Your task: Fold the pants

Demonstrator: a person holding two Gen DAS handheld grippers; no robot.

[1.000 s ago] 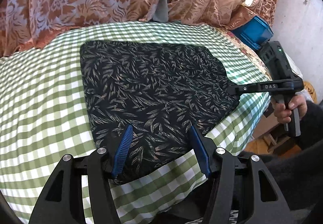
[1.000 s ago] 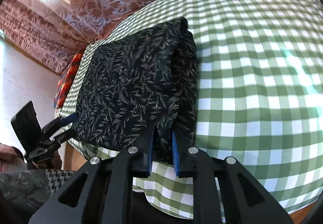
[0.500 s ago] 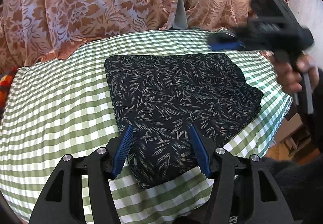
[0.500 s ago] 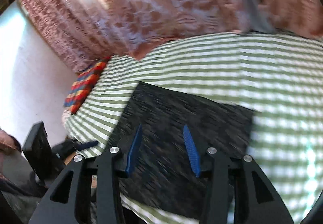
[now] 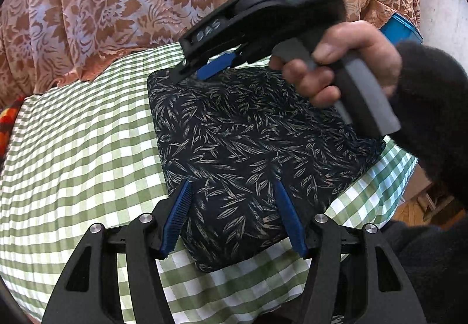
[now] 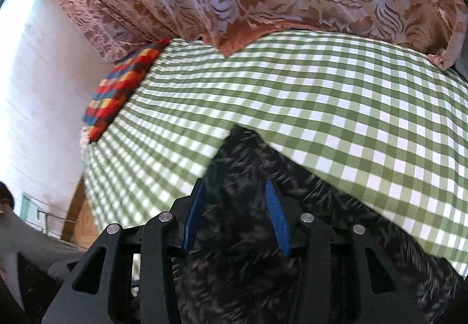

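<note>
The black leaf-print pants (image 5: 248,134) lie folded into a thick rectangle on the green checked bedspread (image 5: 73,148). My left gripper (image 5: 232,186) is open, its blue pads spread over the near corner of the pants without pinching the cloth. A hand (image 5: 345,66) holds my right gripper (image 5: 204,71) above the far edge of the pants. In the right wrist view that gripper (image 6: 235,186) is open. Blurred pants (image 6: 242,236) fill the space under its fingers, and their far corner shows just ahead.
Floral curtains (image 5: 102,2) hang along the far side of the bed. A blue box (image 5: 400,28) sits at the back right. A bright striped cloth (image 6: 122,84) lies at the bed's left end by a white wall (image 6: 35,90). Wooden floor (image 5: 415,207) shows past the right edge.
The right gripper let go of the pants' edge, opened, and swung across above the pants towards their far side. The left gripper stayed open over the near corner, its view tilting a little.
</note>
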